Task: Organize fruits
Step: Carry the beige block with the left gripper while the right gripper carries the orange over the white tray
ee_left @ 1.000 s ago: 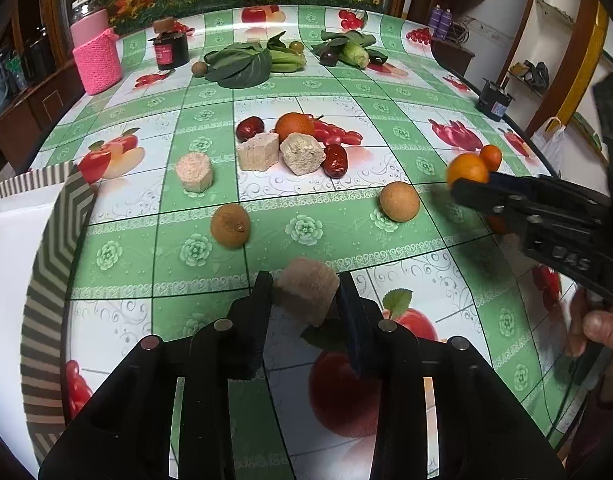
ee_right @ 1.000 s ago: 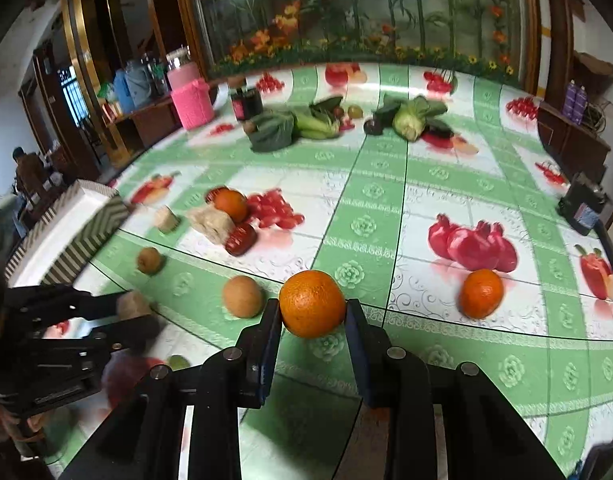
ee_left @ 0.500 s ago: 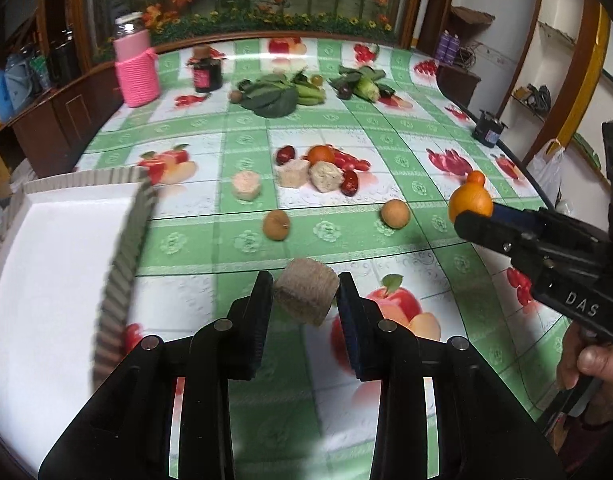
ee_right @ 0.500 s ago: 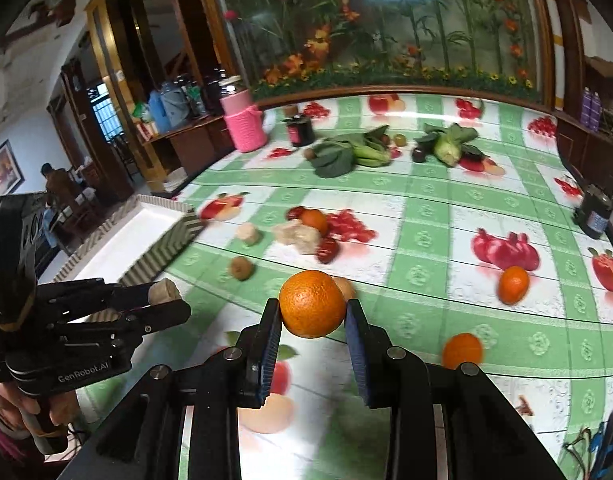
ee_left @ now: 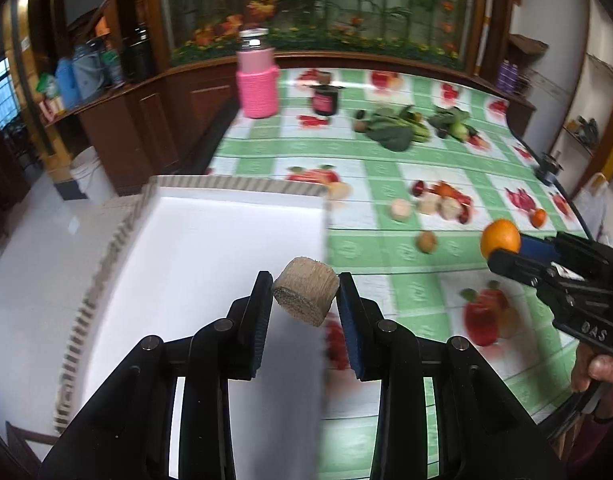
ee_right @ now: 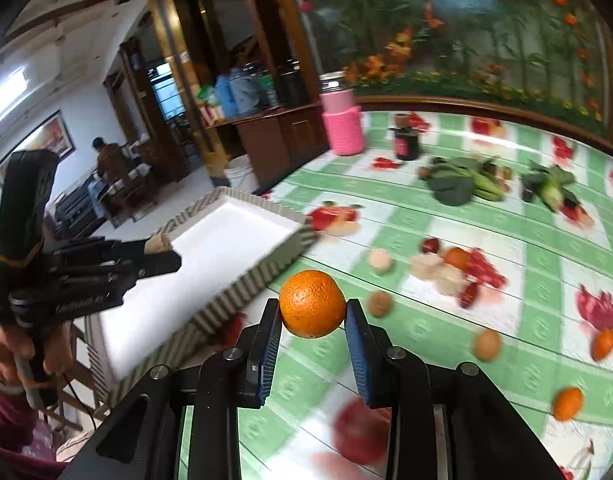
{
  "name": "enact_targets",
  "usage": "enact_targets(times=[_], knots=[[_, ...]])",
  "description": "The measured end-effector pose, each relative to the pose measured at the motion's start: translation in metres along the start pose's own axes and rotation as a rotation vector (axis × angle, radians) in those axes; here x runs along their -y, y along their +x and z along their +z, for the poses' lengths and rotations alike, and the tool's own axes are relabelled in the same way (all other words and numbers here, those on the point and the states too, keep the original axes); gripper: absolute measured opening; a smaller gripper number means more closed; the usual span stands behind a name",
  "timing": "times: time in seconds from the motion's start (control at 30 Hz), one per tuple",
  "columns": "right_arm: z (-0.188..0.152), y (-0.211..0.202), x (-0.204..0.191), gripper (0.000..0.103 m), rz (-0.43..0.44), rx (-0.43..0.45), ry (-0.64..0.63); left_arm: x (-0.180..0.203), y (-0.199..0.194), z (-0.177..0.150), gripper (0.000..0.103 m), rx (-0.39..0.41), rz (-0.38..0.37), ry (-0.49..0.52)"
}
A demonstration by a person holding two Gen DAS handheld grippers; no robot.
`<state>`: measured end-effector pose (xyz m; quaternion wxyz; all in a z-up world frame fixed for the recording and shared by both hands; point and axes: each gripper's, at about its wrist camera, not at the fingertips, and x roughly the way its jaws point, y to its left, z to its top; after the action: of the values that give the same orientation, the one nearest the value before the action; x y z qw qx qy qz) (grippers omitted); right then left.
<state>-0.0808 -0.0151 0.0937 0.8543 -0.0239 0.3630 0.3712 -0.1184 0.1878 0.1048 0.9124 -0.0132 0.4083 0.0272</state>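
The left gripper (ee_left: pixel 305 299) is clamped on a tan cut chunk (ee_left: pixel 305 296), held above the white tray (ee_left: pixel 210 248) near its 3 o'clock wall; the right gripper (ee_right: pixel 312 316) is closed around an orange (ee_right: pixel 312 304) over the desk (ee_right: pixel 426 344), with the tray at its 10 o'clock, loose fruits toward 2 o'clock
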Motion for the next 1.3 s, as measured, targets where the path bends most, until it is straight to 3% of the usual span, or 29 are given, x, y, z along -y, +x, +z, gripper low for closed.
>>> enact_targets(times=[0.2,0.43,0.87,1.3], knots=[[0.02,0.034,-0.029,0.031,0.052,-0.032,-0.044,-0.038,0.005,0.009,0.032,-0.003,0.059,-0.047],[0.042,0.069,-0.049,0.031,0.083,-0.069,-0.08,-0.074,0.034,0.022,0.032,-0.053,0.074,-0.132],[0.065,0.141,-0.065,0.031,0.091,-0.17,-0.146,-0.098,0.09,0.034,0.032,-0.15,0.097,-0.176],[0.059,0.185,-0.078,0.031,0.079,-0.278,-0.22,-0.11,0.118,0.022,0.032,-0.227,0.104,-0.214]])
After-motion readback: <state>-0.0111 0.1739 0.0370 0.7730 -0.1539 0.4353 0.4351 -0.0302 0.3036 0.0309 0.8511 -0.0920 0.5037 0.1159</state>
